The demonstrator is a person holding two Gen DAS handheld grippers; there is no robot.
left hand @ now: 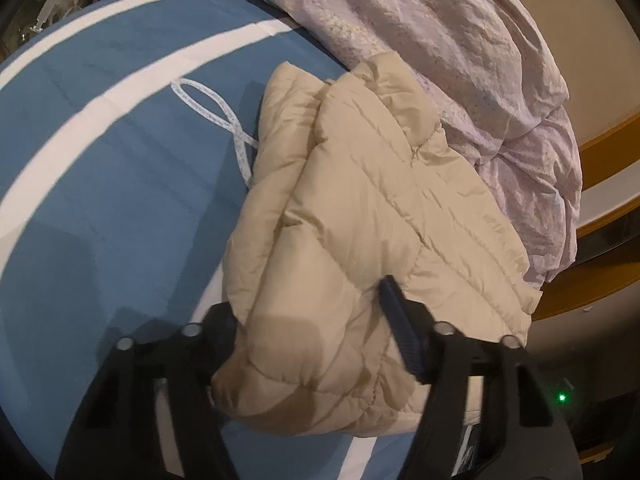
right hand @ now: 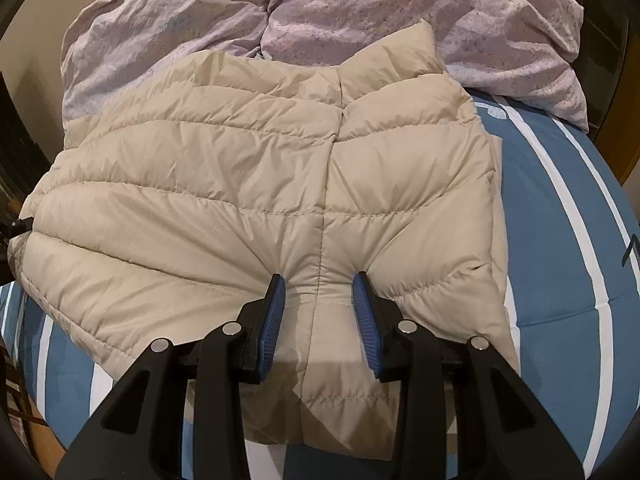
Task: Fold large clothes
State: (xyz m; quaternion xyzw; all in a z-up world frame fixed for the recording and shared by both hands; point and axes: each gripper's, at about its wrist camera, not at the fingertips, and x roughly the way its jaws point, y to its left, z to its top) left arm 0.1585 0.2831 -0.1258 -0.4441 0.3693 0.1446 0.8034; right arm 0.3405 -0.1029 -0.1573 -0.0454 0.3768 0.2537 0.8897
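The right gripper (right hand: 319, 294) pinches a ridge of a beige quilted down jacket (right hand: 256, 184) along its centre seam, jaws part closed on the padding, while the left gripper (left hand: 320, 320) bites a bulkier fold at the jacket's edge, jaws set wider. The jacket lies folded on a blue bedcover with white stripes (right hand: 560, 248), its length running away toward a rumpled lilac quilt (right hand: 320, 12). Only the left view shows a white looped cord (left hand: 216, 112) beside it.
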